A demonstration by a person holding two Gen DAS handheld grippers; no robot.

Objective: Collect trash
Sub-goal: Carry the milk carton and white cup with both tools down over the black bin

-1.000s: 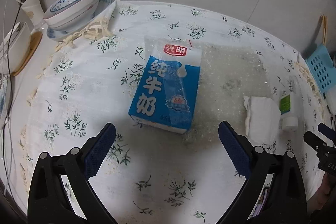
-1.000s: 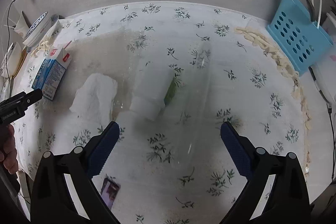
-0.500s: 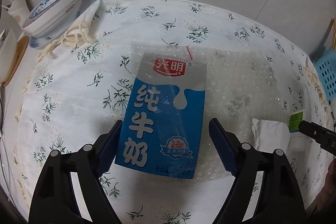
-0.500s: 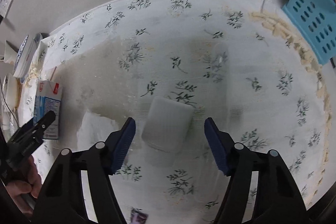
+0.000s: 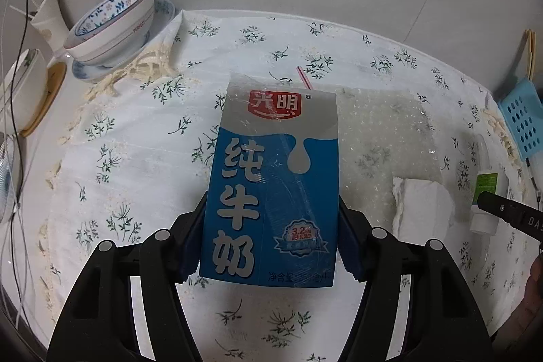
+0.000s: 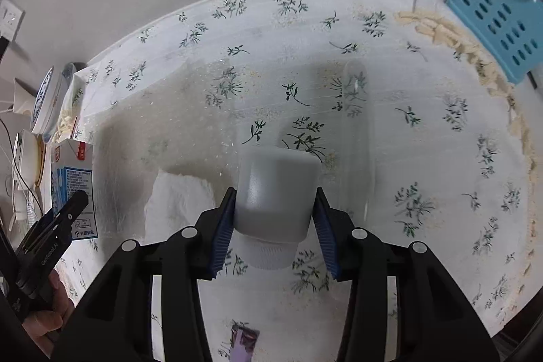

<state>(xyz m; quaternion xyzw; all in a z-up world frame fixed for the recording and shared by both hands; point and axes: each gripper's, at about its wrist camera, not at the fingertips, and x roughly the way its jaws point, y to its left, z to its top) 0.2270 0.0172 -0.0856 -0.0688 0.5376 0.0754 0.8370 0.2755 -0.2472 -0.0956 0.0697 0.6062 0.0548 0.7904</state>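
Two tools have just been closing, and each now clamps a piece of trash. The left tool [image 5: 271,246] grips the blue milk carton [image 5: 271,189]; right of the carton, past the crumpled tissue [image 5: 422,207], the right tool [image 6: 274,238] pinches a white plastic bottle [image 6: 275,194] above the floral surface [image 6: 424,138].

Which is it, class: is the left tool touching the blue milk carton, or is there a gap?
Touching. In the left wrist view the left tool has closed in, and both pads press flat against the milk carton's two side edges, with no tablecloth showing between.
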